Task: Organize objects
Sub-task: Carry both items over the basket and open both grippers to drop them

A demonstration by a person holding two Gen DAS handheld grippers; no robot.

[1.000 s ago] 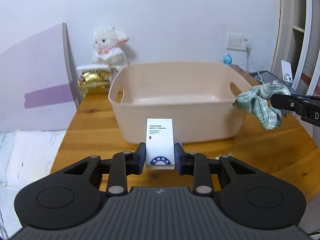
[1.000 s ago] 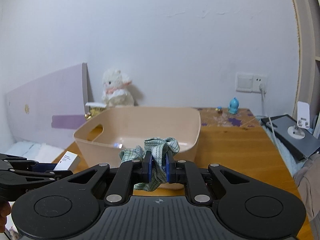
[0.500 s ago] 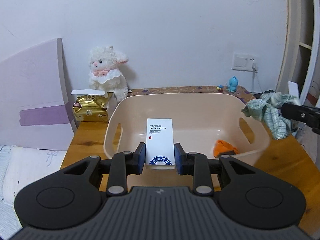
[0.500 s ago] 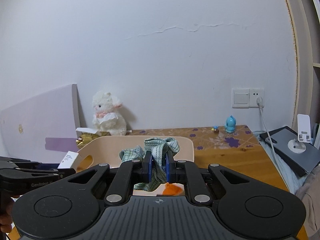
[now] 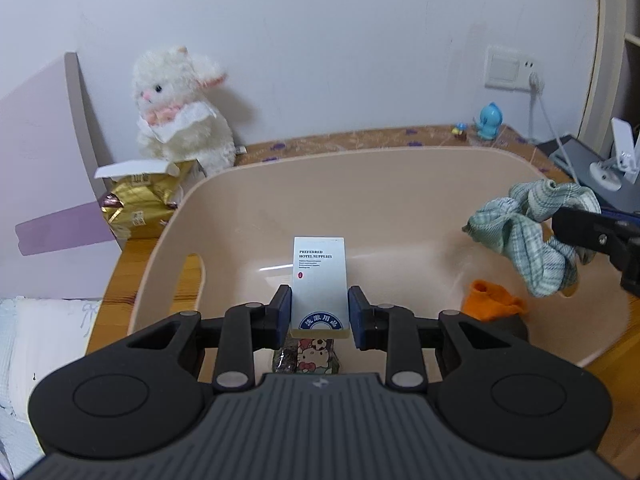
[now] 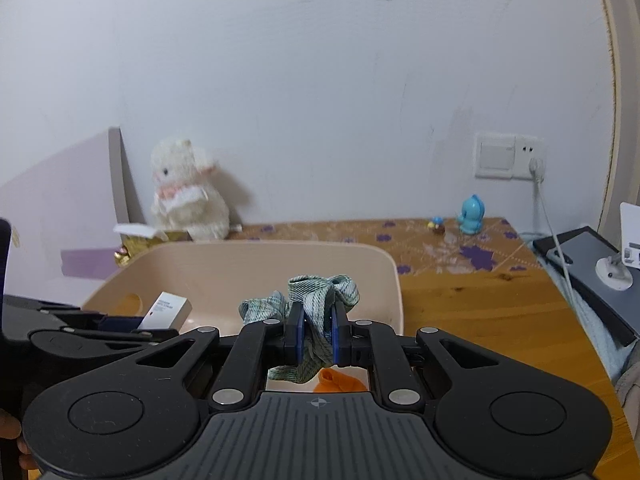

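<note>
The left gripper [image 5: 319,311] is clamped on a small white rectangular box with dark printed text and a blue round seal [image 5: 319,285], its blue-padded jaws pressing the box's two long sides. The box stands upright and hangs over the inside of a pale beige plastic tub with cut-out handles [image 5: 256,200], which sits on a wooden worktop [image 6: 480,300].

On the tub floor, directly below the box at 6 o'clock, lies a small packet with a cartoon cat print [image 5: 310,360]. At about 4 o'clock from the box a crumpled orange cloth [image 5: 490,304] rests on the tub floor near the right-hand wall.

The right gripper [image 6: 314,338] has its jaws shut on a bunched green-and-white checked cloth [image 6: 316,304], which puffs out above the pads and trails below them. In the left wrist view this cloth [image 5: 528,236] hangs over the tub's right side, above the orange cloth, at 3 o'clock from the box.

Beyond the tub, at 11 o'clock, a white plush lamb with a pink collar [image 5: 180,108] sits against the wall, with a gold foil-wrapped package [image 5: 140,204] in front of it beside the tub's left rim. At 1 o'clock a small blue toy figure [image 5: 490,120] stands on the worktop below a white wall socket plate [image 5: 510,68].
</note>
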